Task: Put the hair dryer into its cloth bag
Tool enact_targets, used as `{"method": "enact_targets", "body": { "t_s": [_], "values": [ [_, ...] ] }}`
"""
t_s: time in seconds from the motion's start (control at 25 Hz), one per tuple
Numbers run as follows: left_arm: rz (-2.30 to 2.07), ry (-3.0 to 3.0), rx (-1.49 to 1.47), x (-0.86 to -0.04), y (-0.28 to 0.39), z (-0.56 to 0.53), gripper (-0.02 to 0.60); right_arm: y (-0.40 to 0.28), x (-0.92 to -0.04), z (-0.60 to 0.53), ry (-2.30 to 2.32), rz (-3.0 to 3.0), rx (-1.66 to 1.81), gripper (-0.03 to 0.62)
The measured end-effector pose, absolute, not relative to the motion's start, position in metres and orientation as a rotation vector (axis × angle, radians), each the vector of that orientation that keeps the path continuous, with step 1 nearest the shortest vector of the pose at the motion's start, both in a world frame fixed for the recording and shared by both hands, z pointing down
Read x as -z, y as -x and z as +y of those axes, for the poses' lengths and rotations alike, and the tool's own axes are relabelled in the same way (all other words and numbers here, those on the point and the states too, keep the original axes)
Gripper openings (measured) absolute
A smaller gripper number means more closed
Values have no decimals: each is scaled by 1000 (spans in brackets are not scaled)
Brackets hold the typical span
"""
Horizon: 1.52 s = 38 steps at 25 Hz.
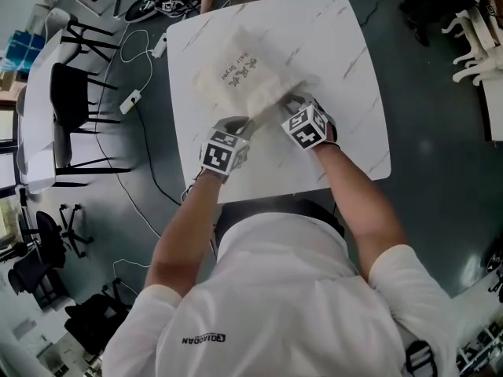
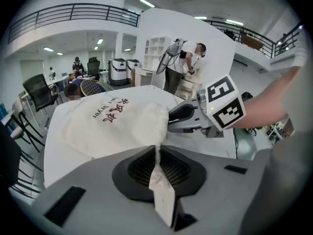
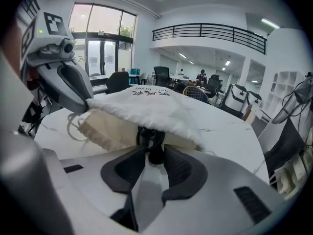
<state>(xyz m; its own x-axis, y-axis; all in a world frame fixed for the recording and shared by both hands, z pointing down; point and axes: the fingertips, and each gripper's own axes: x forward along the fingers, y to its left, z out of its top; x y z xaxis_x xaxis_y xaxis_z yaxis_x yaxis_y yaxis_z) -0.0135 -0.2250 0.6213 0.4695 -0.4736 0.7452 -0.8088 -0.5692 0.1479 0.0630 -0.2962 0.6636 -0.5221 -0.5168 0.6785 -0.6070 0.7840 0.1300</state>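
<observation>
The cream cloth bag (image 1: 236,73) with red print lies on the white marble table (image 1: 354,93), its mouth towards me. My left gripper (image 1: 245,122) is shut on the bag's rim; in the left gripper view a strip of its cloth (image 2: 157,173) is pinched between the jaws (image 2: 157,153). This holds the bag's upper lip (image 3: 146,111) lifted. Only a black end of the hair dryer (image 3: 150,140) shows under that lip; the rest is hidden inside. My right gripper (image 3: 152,153) is shut on that black end at the bag's mouth (image 1: 289,104).
Black chairs (image 1: 67,108) and a white side table (image 1: 31,132) stand to the left, with a white power strip and cable (image 1: 130,100) on the dark floor. A person (image 2: 188,65) stands beyond the table's far side. The table's near edge (image 1: 275,199) is against my body.
</observation>
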Motion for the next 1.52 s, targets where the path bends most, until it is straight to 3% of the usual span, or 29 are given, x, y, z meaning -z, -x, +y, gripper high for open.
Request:
{"method": "enact_targets", "body": {
  "t_s": [0.64,0.76,1.04,1.28,1.52],
  "values": [
    [-1039,-2246,-926,-622,7,-238,54,-16,-657,-323,-787,-2333,-222,131],
    [-1031,-2224,-1016,-638,6,-232,86,-27,-655,-314,-750,-2317,-213,207],
    [-992,-2209,-1133,-660,4,-212,141,-85,-626,-254,-806,-2338,-297,212],
    [-1040,-2165,-1022,-638,6,-206,129,-105,-589,-212,-861,-2433,-453,38],
    [-1133,-2214,-874,-594,29,-190,52,-94,-577,-187,-864,-2505,-591,21]
  ]
}}
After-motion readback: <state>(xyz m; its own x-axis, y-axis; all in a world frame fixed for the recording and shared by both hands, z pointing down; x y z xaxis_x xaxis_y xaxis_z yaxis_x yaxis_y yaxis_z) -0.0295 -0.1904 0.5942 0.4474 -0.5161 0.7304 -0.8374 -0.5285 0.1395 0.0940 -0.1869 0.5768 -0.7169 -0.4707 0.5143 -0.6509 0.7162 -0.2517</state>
